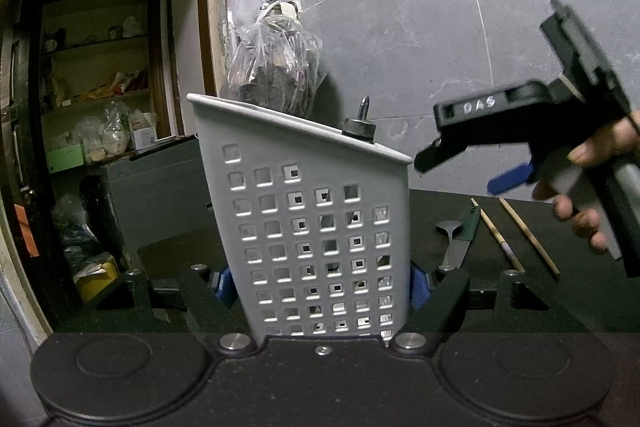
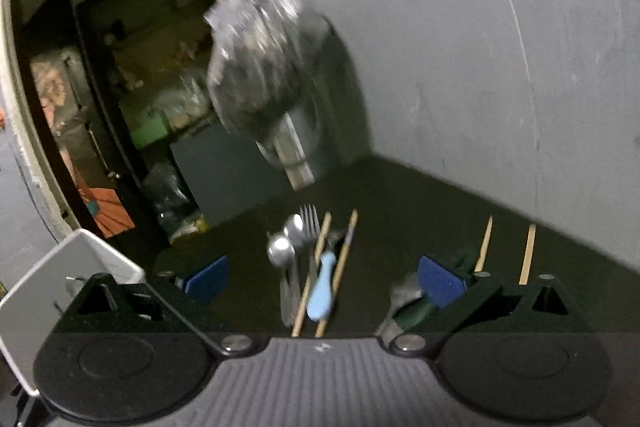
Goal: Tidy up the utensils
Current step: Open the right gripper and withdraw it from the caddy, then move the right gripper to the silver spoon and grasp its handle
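Counter [image 2: 420, 195]: dark, set against a grey marbled wall [image 1: 420, 7].

Caddy [image 1: 312, 227]: grey plastic, square perforations, upright on the counter's left part. Clamped at its base between the left gripper [image 1: 320, 287], blue pads pressed to both sides. Contents: one dark round-capped handle with a metal tip [image 1: 362, 123] rising above the rim; the rest cannot be told through the holes.

Right gripper [image 2: 320, 279]: fingers spread wide, nothing between them, above the loose utensils.

Utensils, flat on the counter right of the caddy:
- two spoons [image 2: 286, 243]
- fork [image 2: 310, 223]
- blue-handled tool [image 2: 322, 291]
- chopsticks [image 2: 344, 259], two pairs
- green-handled piece [image 1: 468, 223]
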`<state>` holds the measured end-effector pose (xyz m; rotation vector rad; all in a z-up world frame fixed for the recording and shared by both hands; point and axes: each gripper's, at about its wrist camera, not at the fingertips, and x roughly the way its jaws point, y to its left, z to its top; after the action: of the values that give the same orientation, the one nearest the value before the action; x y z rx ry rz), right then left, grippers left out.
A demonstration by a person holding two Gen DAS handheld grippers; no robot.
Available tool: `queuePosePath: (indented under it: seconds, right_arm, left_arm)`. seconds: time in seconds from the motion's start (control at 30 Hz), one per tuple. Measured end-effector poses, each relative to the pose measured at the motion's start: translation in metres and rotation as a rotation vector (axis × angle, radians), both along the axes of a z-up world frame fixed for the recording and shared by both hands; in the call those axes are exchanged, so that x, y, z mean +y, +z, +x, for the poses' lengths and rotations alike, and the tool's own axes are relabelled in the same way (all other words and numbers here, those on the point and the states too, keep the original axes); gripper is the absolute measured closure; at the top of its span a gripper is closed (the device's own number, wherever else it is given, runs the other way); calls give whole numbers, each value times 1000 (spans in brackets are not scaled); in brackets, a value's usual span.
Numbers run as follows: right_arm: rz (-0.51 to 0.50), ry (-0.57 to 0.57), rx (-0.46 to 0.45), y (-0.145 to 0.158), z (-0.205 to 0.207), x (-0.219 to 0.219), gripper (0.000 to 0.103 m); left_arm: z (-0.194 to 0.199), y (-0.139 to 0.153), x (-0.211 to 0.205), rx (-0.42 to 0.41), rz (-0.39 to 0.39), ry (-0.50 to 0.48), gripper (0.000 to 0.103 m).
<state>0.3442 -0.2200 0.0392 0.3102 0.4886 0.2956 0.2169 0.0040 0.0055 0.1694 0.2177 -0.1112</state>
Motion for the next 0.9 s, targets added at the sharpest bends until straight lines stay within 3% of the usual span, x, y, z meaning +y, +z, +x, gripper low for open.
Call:
queuePosePath:
  seconds: [0.23,0.3,0.6,0.83,0.9]
  right_arm:
    - [99,51,120,-28,28,-2,1]
    - [106,54,135,-33,38,-2,11]
    - [41,-19,202,-51,63,-3,37]
    - [-70,-37,193,-55,61,8,46]
    - [-123,-42,180,-55,59,14,59]
  left_arm:
    - [0,0,0,0,2,0,25]
    - [0,0,0,1,2,0,25]
    - [0,0,0,0,2,0,25]
    - [0,0,0,1,2,0,25]
    - [0,0,0,1,2,0,25]
